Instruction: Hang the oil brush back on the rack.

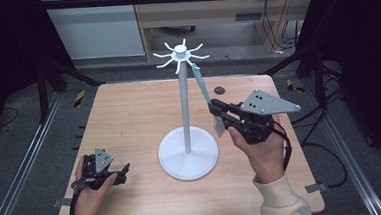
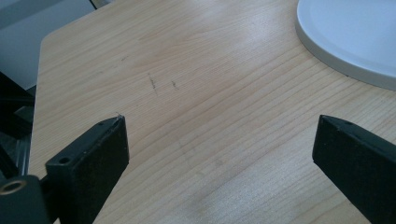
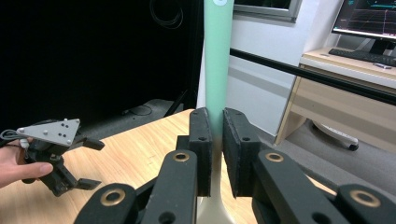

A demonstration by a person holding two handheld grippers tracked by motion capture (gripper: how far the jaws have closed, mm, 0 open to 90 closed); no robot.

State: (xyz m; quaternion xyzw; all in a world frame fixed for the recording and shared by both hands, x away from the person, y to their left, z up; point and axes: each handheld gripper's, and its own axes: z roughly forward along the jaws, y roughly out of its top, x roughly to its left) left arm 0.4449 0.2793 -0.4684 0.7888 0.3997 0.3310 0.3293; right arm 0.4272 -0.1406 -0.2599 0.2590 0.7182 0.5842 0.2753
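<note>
The right tool (image 1: 217,109) pinched the green spatula (image 1: 200,85) near the stand's hooks (image 1: 181,54), w/ left tool (image 2: 219,154) spread; poor aim could tip the stand.

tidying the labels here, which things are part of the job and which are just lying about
In the job:
right gripper, shut on the green utensil
white hook stand

Lying about:
left gripper, open, idle
dark disc on the table

The white stand (image 1: 187,138) rises mid-worktop (image 1: 129,116), its round base and spoked top blocking the centre. Bare wood lies open to its left and far side. The green utensil (image 1: 200,84) slants at its right.
</note>
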